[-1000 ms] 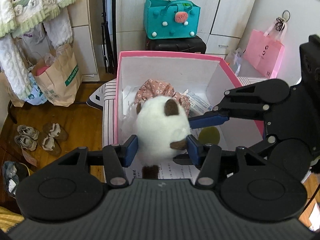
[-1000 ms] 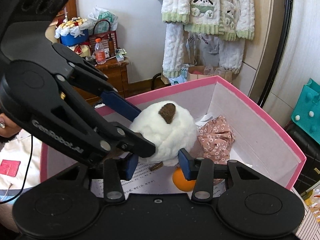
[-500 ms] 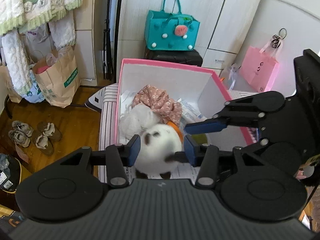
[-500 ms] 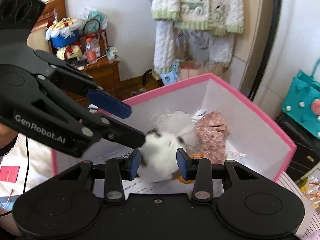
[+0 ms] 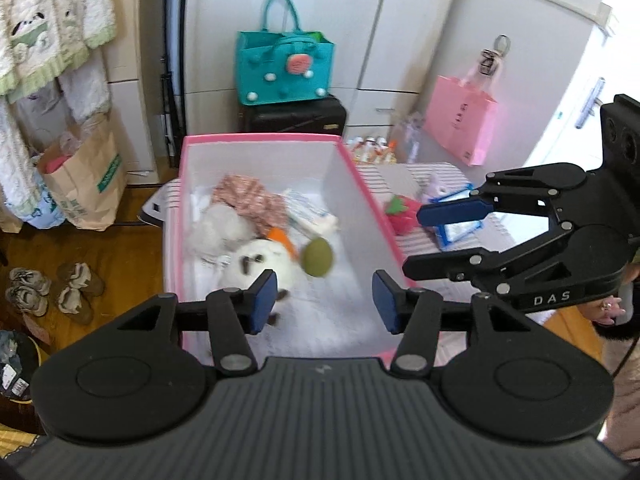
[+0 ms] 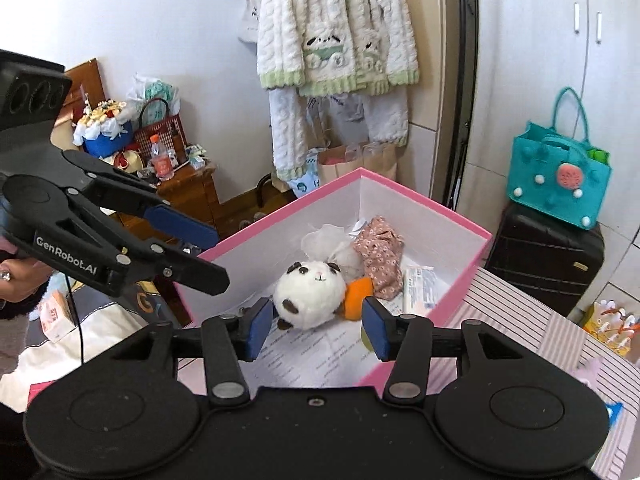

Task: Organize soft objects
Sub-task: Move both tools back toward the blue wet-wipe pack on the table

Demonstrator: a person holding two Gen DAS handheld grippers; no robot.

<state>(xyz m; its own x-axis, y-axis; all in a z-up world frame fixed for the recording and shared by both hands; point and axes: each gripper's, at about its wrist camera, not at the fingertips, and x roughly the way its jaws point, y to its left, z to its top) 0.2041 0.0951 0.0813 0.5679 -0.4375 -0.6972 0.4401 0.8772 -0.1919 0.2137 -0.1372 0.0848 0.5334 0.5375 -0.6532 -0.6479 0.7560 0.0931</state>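
- Plush (image 6: 310, 294) lies in the box (image 6: 424, 200), beside an orange toy (image 6: 357, 298).
- Left tool (image 5: 324, 306): wide, empty.
- Right tool (image 6: 316, 328): wide, empty.

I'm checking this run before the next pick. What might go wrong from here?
The plush panda lies loose against the orange toy, so it might roll. The red strawberry plush lies outside the pink box; reaching for it with the open right gripper might bump the box wall.
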